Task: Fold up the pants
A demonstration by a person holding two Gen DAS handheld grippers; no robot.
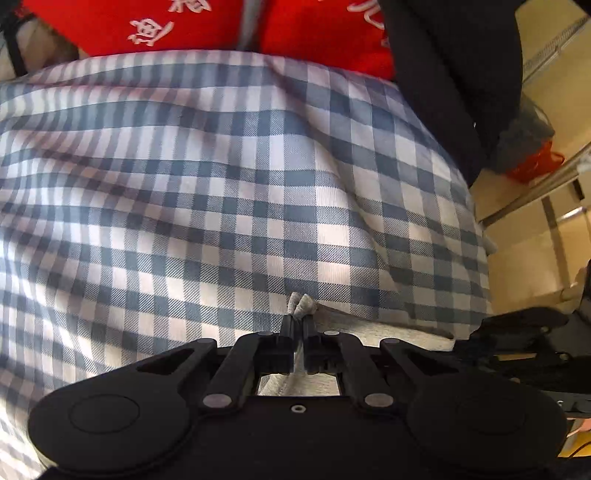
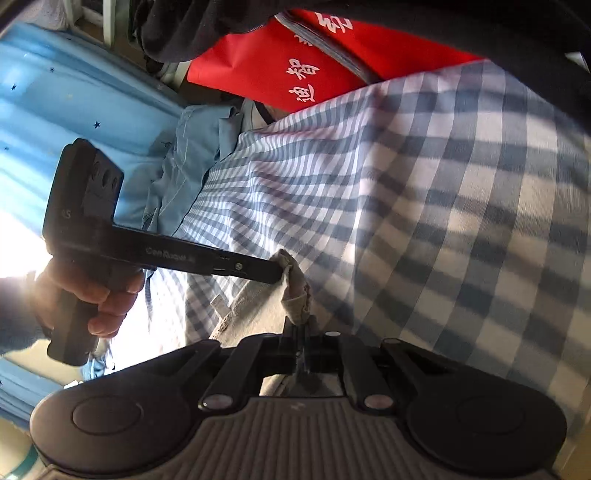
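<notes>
Pants [image 1: 369, 332] are the grey fabric bunched at the near edge of the checked bed sheet [image 1: 221, 166]. Left claw [image 1: 298, 321] is clenched on a pinch of grey hem, right claw [image 2: 301, 325] on another bit just beside it. I'd lift both together, keep the edge taut, and don't drag the sheet along.

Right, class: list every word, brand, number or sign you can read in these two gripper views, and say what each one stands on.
"CenRobot", roughly; last letters blurred: on the arm of the left gripper, right wrist view.
"S", the letter before it unclear: on that gripper's body.
White Chinese characters: on the red fabric, turned sideways and cut off, not readable with certainty.
Grey pants and checked cloth: no text.
</notes>
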